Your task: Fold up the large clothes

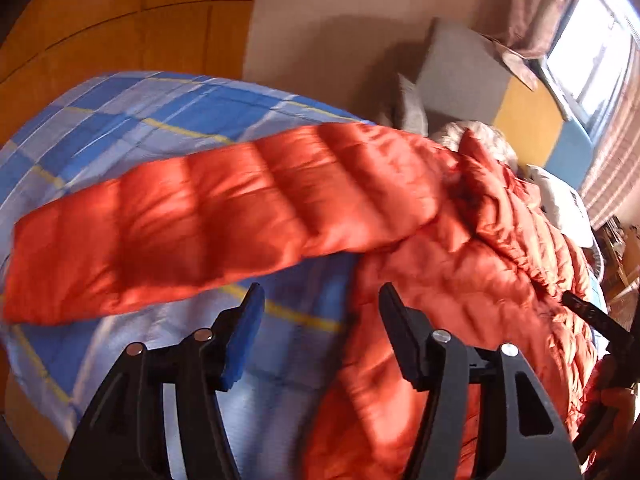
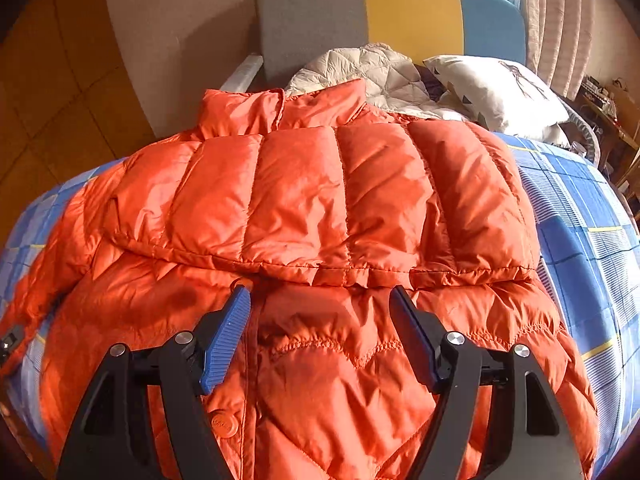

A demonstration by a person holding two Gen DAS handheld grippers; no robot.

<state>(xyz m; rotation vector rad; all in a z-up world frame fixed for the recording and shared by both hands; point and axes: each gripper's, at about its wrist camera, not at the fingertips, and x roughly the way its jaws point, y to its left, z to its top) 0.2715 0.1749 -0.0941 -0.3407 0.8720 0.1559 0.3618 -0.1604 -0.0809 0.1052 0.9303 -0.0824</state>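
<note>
- Two hand-held grippers are in play, and both stand with jaws wide apart, holding nothing: the left hand-held gripper (image 1: 320, 300) hovers over the near left part of the bed, the right hand-held gripper (image 2: 320, 294) over the middle of the garment.
- Just beyond the right one's tips lies the orange puffer jacket (image 2: 320, 360), front up and spread on the bed, collar (image 2: 280, 110) at the far end.
- One sleeve (image 2: 320, 204) already lies folded across the chest, its cuff edge just ahead of the right fingertips (image 2: 236, 308); that fold looks done.
- In the left wrist view, the other sleeve (image 1: 192, 220) stretches out to the left over the blue plaid bedspread (image 1: 160, 108), blurred, and whether it rests flat or hangs lifted cannot be told.
- By my judgement the task is at an early-middle stage: one sleeve is in, the second must come across, then the body needs folding from hem toward collar.
- Beyond the jacket, at the far end, lie a cream quilted garment (image 2: 372, 68) and a pillow (image 2: 496, 92) against the grey, yellow and blue headboard (image 2: 412, 12); the cream one may still await folding.
</note>
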